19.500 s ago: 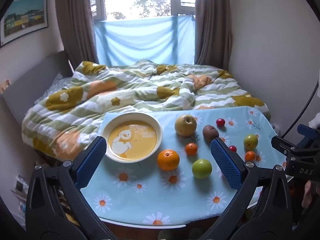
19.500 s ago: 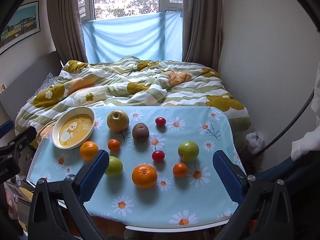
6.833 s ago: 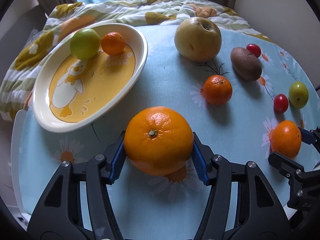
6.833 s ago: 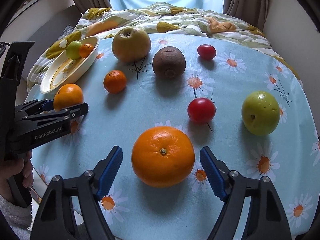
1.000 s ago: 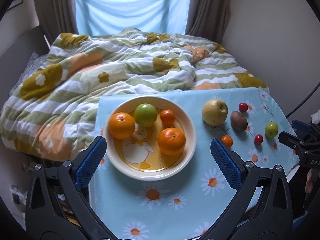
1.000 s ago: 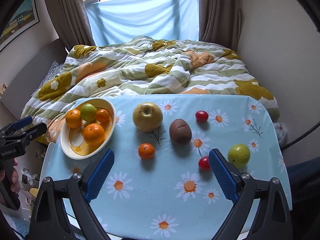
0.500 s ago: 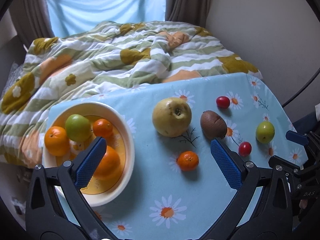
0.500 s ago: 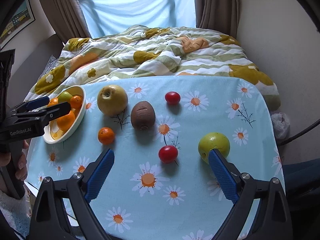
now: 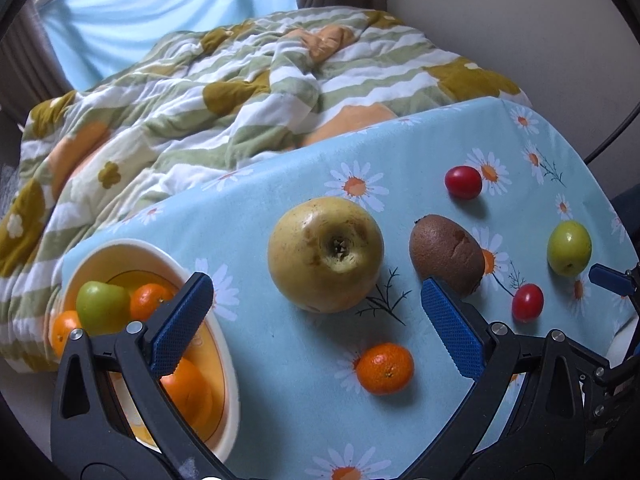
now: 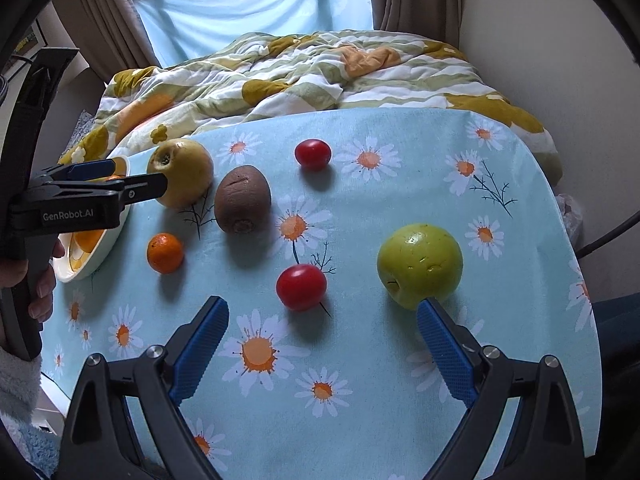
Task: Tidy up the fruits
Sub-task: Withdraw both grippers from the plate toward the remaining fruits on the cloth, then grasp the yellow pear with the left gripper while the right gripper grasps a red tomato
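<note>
My left gripper (image 9: 314, 282) hangs open just in front of a big yellow pear (image 9: 325, 254), with nothing between its fingers. A cream bowl (image 9: 120, 246) at its left holds several oranges and a green fruit. A kiwi (image 9: 446, 254) and a small mandarin (image 9: 384, 368) lie close by. My right gripper (image 10: 322, 306) is open over the cloth. A red cherry tomato (image 10: 301, 286) lies just beyond its fingertips and a green apple (image 10: 420, 266) lies by its right finger. A second red tomato (image 10: 313, 154) sits farther back.
The round table carries a light blue daisy cloth (image 10: 360, 380), and its edge curves away on the right. A bed with a striped floral quilt (image 10: 304, 68) butts against the far side. A hand (image 10: 40, 288) holds the left gripper's handle at the left.
Both grippers have come down closer to the table. The left one has swung right, from over the bowl to the pear. The right one has neared the tomato and green apple.
</note>
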Tool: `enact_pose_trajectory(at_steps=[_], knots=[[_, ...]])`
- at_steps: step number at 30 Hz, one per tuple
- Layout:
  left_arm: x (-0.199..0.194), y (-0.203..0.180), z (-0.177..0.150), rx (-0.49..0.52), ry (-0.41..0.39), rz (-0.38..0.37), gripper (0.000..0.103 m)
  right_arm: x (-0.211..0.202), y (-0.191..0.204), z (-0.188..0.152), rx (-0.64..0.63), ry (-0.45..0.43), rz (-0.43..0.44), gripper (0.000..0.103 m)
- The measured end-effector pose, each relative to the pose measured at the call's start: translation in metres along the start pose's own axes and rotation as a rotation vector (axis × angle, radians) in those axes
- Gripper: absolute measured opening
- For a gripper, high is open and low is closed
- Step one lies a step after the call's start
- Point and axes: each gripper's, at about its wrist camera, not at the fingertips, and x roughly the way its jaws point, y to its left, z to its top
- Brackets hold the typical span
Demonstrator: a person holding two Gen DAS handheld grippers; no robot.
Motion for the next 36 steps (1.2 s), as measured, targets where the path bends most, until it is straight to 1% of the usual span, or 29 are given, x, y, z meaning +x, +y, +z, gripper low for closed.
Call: enact_pose_trajectory(at_steps=[7,11,13,15,17,19,21,23,25,26,31,34,36], knots=[[0.029,-0.006,0.010,0.090,0.072,-0.012,0.103,0.013,0.007,0.000,0.005,0.013,-0.060,0.093],[0.038,-0.009,0.010,0.136,0.092,-0.015,0.103,0.021,0.014,-0.001,0.009,0.033,-0.054,0.092],[0.042,-0.008,0.012,0.148,0.101,-0.018,0.101,0.027,0.016,-0.001,0.017,0.046,-0.046,0.087],[0.048,-0.008,0.013,0.161,0.115,-0.019,0.088,0.033,0.018,0.000,0.025,0.058,-0.041,0.078],[0.053,-0.007,0.013,0.170,0.132,-0.028,0.085,0.035,0.020,0.000,0.030,0.060,-0.048,0.076],[0.055,-0.008,0.013,0.176,0.135,-0.033,0.084,0.036,0.020,0.001,0.036,0.060,-0.054,0.076],[0.057,-0.009,0.014,0.184,0.136,-0.041,0.081,0.038,0.020,0.002,0.045,0.061,-0.057,0.076],[0.056,-0.009,0.014,0.190,0.132,-0.043,0.081,0.039,0.019,0.002,0.050,0.062,-0.065,0.076],[0.056,-0.008,0.014,0.187,0.133,-0.049,0.080,0.041,0.018,0.001,0.052,0.068,-0.068,0.070],[0.056,-0.007,0.014,0.184,0.135,-0.050,0.080,0.043,0.019,0.002,0.052,0.073,-0.068,0.066],[0.054,-0.005,0.011,0.173,0.134,-0.048,0.080,0.045,0.022,0.004,0.023,0.065,-0.089,0.059],[0.054,-0.004,0.010,0.167,0.132,-0.045,0.080,0.045,0.022,0.005,0.014,0.060,-0.099,0.053],[0.054,-0.003,0.009,0.161,0.129,-0.043,0.080,0.045,0.021,0.006,0.006,0.058,-0.103,0.047]])
